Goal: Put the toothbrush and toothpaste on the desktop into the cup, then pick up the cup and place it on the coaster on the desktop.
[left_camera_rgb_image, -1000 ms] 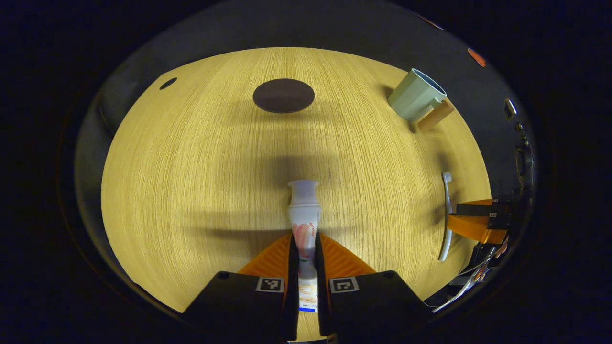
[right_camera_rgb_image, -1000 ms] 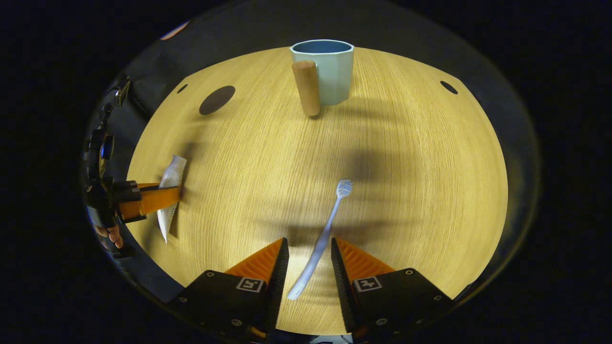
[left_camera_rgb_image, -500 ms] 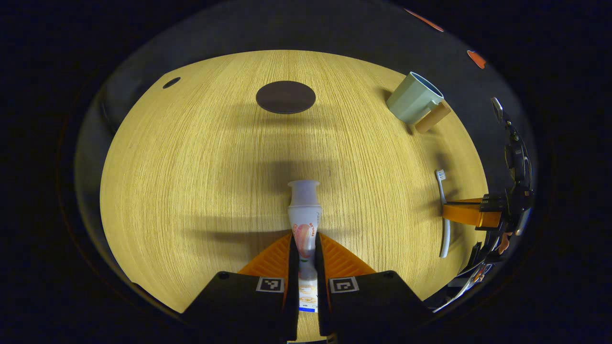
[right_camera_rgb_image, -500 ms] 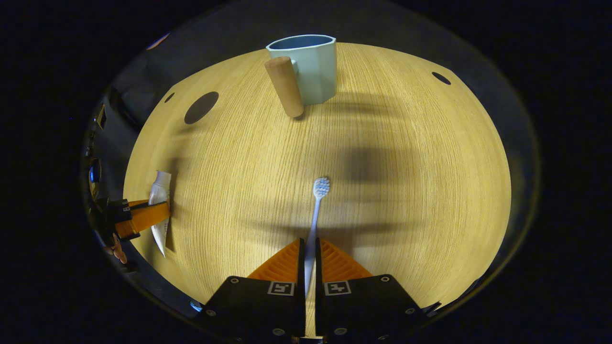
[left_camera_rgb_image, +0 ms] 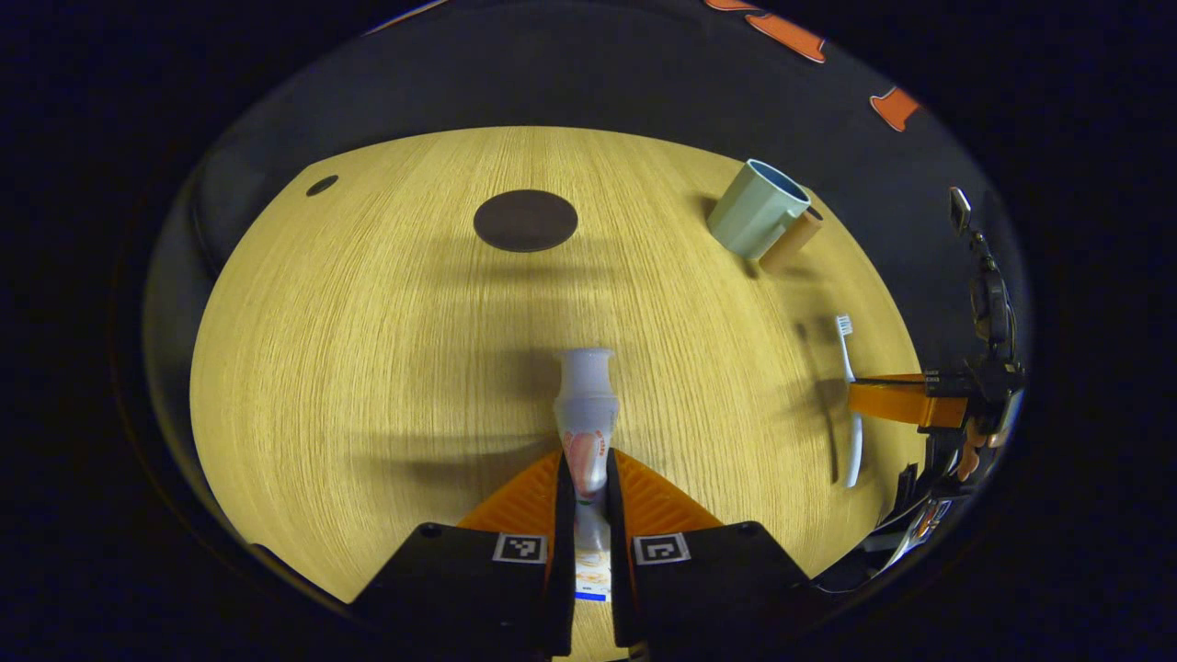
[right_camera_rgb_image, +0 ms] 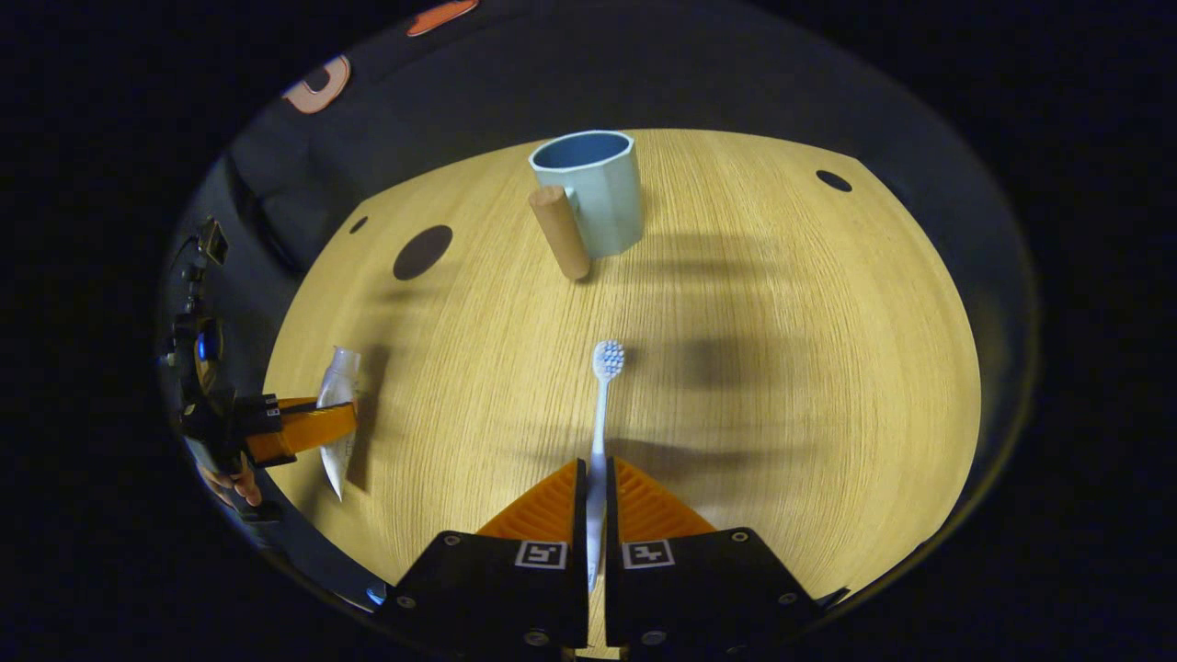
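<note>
Left gripper gripping toothpaste, fingers pressing both sides of tube, cap end pointing ahead over bench. Coaster lying flat at far side of bench. Cup standing upright right of coaster, well apart, handle facing near side. Right gripper pinching toothbrush by handle, fingers narrow, bristle head pointing toward cup. Toothbrush casting shadow on bench beside it in left gripper view.
</note>
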`<move>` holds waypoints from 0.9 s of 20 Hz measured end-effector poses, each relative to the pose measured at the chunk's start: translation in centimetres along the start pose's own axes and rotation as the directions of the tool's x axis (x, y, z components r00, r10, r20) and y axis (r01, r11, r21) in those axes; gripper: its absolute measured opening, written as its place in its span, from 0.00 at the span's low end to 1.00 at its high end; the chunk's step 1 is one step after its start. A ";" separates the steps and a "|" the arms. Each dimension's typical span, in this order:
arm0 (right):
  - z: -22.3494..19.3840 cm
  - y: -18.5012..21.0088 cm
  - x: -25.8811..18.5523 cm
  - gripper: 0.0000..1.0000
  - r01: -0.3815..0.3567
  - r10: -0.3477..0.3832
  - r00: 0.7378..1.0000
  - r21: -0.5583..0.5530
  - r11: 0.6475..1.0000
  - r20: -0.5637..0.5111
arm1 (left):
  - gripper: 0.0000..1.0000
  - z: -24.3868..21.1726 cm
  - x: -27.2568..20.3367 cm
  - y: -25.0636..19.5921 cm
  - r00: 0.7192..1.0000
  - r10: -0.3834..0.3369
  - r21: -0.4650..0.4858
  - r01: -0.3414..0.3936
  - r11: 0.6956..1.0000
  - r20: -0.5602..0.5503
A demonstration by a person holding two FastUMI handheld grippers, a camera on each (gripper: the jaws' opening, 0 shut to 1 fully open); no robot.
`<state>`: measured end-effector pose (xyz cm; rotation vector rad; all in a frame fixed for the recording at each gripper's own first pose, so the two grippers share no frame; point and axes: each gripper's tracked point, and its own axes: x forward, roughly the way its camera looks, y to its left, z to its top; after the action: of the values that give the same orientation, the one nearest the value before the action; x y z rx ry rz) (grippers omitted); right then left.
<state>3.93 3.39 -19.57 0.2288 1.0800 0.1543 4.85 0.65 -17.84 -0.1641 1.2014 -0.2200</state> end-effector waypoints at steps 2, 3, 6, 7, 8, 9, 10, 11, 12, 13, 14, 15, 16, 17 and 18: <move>0.8 0.0 -0.6 0.08 -0.015 0.015 0.998 0.012 1.000 0.058 | 0.19 -0.2 0.1 -0.2 0.999 -0.001 0.008 0.001 1.000 0.035; 1.3 -0.1 -0.9 0.08 -0.024 0.022 0.996 0.020 1.000 0.088 | 0.19 0.5 -0.3 0.0 0.999 0.001 0.015 -0.001 1.000 0.051; 2.9 -0.4 -2.7 0.08 -0.039 0.035 0.981 0.014 0.999 0.192 | 0.20 1.5 -0.7 0.0 0.995 0.003 0.022 -0.005 1.000 0.099; 3.4 -0.4 -3.3 0.08 -0.047 0.042 0.974 0.016 0.999 0.222 | 0.20 1.9 -0.8 0.0 0.994 0.003 0.025 -0.006 1.000 0.112; 3.7 -0.6 -4.0 0.08 -0.057 0.050 0.967 0.021 0.998 0.251 | 0.20 1.9 -0.7 0.1 0.992 0.003 0.025 -0.007 1.000 0.127; 4.0 -0.5 -4.1 0.08 -0.068 0.059 0.959 0.023 0.997 0.277 | 0.20 2.1 -0.8 0.1 0.990 0.003 0.028 -0.007 1.000 0.140; 4.5 -0.4 -3.9 0.08 -0.079 0.068 0.951 0.027 0.996 0.303 | 0.20 2.4 -1.1 0.0 0.988 0.000 0.029 -0.005 1.000 0.152; 5.2 -0.3 -4.1 0.08 -0.093 0.077 0.941 0.032 0.995 0.329 | 0.20 2.6 -1.1 0.0 0.987 0.000 0.031 -0.005 1.000 0.160; 5.8 -0.1 -4.6 0.08 -0.112 0.092 0.931 0.035 0.993 0.352 | 0.20 2.6 -1.0 0.0 0.986 -0.001 0.032 -0.005 0.999 0.168; 6.3 0.3 -5.0 0.08 -0.137 0.116 0.922 0.031 0.990 0.370 | 0.20 2.7 -1.1 0.1 0.985 0.000 0.034 -0.006 0.999 0.174; 6.7 0.4 -5.2 0.08 -0.147 0.126 0.912 0.026 0.989 0.390 | 0.20 2.9 -1.3 0.1 0.984 0.002 0.035 -0.009 0.999 0.180; 7.1 0.4 -5.4 0.07 -0.141 0.123 0.904 0.014 0.990 0.409 | 0.20 2.8 -1.3 0.1 0.983 0.004 0.035 -0.011 0.999 0.181; 7.4 0.3 -5.5 0.08 -0.135 0.119 0.895 0.006 0.991 0.429 | 0.20 2.9 -1.5 0.1 0.983 0.005 0.033 -0.011 0.999 0.183; 7.8 0.4 -5.7 0.08 -0.132 0.118 0.888 -0.001 0.991 0.445 | 0.20 2.9 -1.5 0.1 0.983 0.008 0.030 -0.014 0.999 0.183; 8.1 0.4 -5.9 0.08 -0.133 0.119 0.878 -0.003 0.991 0.463 | 0.20 2.8 -1.3 0.1 0.983 0.010 0.027 -0.015 1.000 0.184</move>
<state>8.32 1.49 -10.75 0.3432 0.5890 0.1901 7.03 1.14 -15.67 -0.1487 1.0147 -0.2060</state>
